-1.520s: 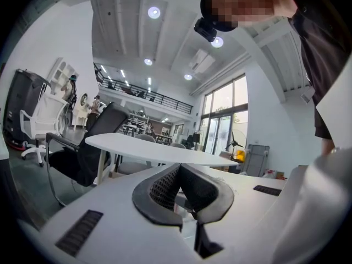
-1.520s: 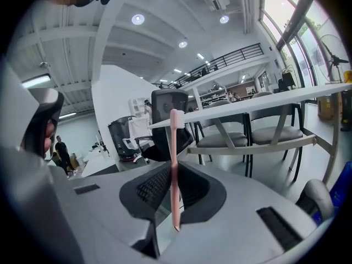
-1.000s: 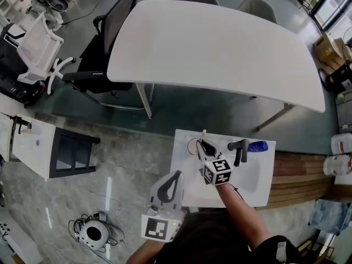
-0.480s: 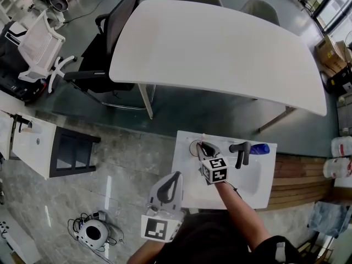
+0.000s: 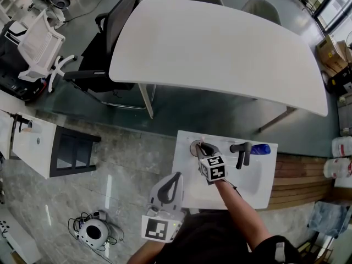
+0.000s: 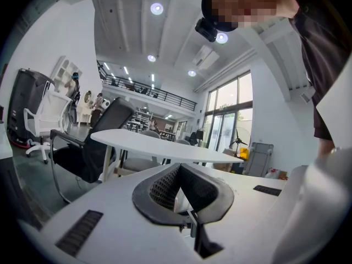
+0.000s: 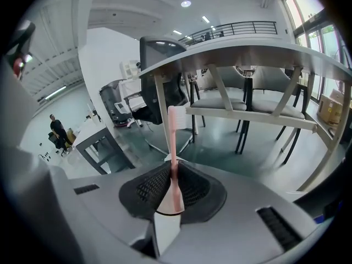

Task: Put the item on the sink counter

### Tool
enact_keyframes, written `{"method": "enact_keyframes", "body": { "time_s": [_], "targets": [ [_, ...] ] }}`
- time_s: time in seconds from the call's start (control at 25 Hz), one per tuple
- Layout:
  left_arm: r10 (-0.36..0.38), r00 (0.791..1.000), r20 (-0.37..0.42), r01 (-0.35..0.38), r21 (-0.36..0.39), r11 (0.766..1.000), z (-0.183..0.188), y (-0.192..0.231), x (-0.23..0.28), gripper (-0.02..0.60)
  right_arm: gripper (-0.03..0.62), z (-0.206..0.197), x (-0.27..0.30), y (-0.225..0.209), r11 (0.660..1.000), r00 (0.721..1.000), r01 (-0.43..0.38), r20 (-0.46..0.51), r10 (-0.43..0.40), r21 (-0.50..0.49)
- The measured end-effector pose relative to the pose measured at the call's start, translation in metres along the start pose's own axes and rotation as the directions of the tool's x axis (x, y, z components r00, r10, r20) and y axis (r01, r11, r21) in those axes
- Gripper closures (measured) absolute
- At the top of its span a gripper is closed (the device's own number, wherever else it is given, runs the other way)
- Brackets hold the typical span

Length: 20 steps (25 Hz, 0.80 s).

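A pink toothbrush stands upright between the jaws of my right gripper, which is shut on its handle. In the head view the right gripper hovers over a round cup at the back left of the white sink counter. Whether the toothbrush touches the cup I cannot tell. My left gripper hangs off the counter's front left edge. In its own view the left gripper is shut with nothing in it.
A black faucet and a blue bottle sit at the back right of the counter, beside the basin. A large white table with chairs stands beyond. A wooden ledge runs to the right.
My right gripper has sunk a little toward the cup with the toothbrush in it. The left gripper has stayed where it was.
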<state>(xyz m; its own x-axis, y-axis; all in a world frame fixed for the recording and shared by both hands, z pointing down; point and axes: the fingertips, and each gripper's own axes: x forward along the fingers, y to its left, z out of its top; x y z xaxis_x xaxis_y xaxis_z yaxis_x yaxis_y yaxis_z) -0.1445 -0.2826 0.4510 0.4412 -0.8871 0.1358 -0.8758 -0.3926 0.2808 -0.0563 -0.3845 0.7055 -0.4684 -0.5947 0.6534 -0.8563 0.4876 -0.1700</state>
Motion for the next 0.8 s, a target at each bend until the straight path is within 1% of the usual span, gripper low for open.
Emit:
{"method": "enact_keyframes", "body": {
  "time_s": [0.44,0.8],
  "targets": [
    [0.009,1.0,-0.007,-0.009,-0.002,1.0,-0.0012,0.0053,-0.0018,0.566,0.556,0.0021,0.0051,0.0016,1.0,1.0,0.005,-0.013,-0.005,-0.004],
    [0.01,1.0,0.0,-0.01,-0.005,1.0,-0.0015,0.0011,-0.0067,0.566,0.556,-0.0005,-0.0021,0.0032,1.0,1.0,0.002,-0.02,-0.003,-0.012]
  ]
}}
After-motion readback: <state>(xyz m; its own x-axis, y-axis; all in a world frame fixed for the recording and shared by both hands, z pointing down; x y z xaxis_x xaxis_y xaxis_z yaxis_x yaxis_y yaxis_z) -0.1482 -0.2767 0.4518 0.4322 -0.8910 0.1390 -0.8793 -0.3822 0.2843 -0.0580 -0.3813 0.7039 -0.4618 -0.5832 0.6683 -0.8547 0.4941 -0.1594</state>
